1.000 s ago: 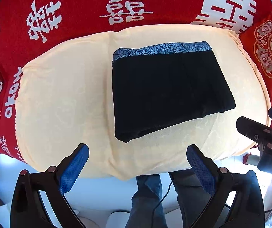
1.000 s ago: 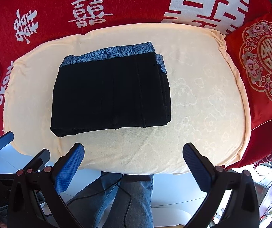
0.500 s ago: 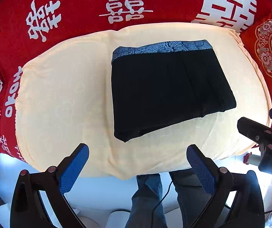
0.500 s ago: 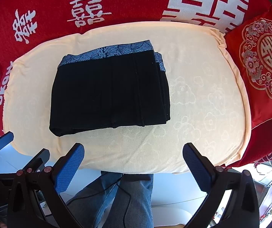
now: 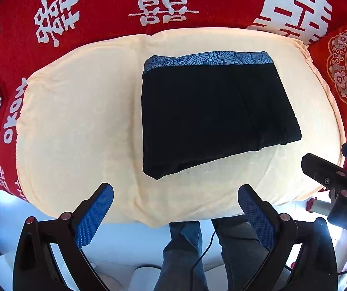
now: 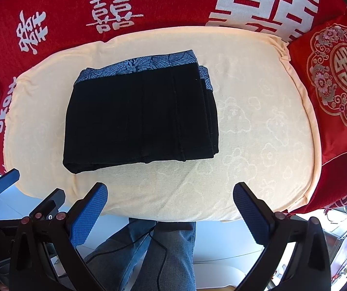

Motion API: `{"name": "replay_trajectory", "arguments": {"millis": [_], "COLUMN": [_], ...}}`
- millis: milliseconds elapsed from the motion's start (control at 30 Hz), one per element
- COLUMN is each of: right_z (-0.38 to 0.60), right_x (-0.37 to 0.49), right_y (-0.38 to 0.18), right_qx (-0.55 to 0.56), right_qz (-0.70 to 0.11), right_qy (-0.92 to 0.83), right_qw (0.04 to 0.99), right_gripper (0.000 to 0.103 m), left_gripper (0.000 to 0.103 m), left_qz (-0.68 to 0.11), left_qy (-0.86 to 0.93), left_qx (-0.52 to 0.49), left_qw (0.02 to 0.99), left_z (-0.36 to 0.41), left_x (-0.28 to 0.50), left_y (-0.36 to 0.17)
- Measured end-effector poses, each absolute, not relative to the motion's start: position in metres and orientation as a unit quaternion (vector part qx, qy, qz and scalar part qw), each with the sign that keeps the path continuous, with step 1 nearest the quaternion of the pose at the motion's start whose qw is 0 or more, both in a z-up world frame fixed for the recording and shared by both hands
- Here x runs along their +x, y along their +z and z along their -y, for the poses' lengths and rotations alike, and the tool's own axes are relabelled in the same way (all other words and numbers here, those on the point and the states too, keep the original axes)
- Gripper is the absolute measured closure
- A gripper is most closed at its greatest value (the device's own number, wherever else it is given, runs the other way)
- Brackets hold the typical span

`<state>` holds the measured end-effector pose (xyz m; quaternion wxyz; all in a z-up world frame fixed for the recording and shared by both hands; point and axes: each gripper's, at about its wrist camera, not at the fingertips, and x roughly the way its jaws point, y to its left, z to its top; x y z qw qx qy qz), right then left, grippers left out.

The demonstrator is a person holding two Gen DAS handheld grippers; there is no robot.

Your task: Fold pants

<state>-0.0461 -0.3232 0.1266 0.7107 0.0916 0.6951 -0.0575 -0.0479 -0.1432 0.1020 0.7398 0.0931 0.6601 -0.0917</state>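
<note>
The black pants lie folded into a flat rectangle on the cream cushion, with a blue patterned waistband along the far edge. The right wrist view has the folded pants left of centre on the cushion. My left gripper is open and held back over the cushion's near edge, well short of the pants, nothing between its blue pads. My right gripper is open too, empty, above the near edge. Each gripper shows at the side of the other's view.
A red cover with white characters lies behind and around the cushion. A red embroidered pillow sits at the right. A person's legs in jeans and a black cable stand below the cushion's edge over a pale floor.
Both views have shifted only slightly; the pants lie as before and both grippers stay open and empty.
</note>
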Motion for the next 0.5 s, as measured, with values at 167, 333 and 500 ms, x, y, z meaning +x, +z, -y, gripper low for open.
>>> {"name": "replay_trajectory", "arguments": {"millis": [167,333,500], "right_z": [0.3210,0.3204,0.3227], "right_x": [-0.0450,-0.0423,-0.0421], "right_y": [0.1231,0.1225,0.1237], "right_qx": [0.088,0.089,0.094], "right_qz": [-0.699,-0.700,-0.698], "right_qy": [-0.057,-0.056,-0.058], "right_qw": [0.707,0.707,0.708], "right_gripper": [0.000,0.000,0.000], "left_gripper": [0.000,0.000,0.000], "left_qz": [-0.661,-0.657,-0.654], "left_qy": [-0.087,-0.093,-0.101], "left_qx": [0.089,0.086,0.091], "left_qw": [0.740,0.743,0.744], "left_z": [0.1418,0.1433,0.1479], "left_x": [-0.0465,-0.0472,-0.0477], "left_y": [0.1007,0.0996,0.1013]}}
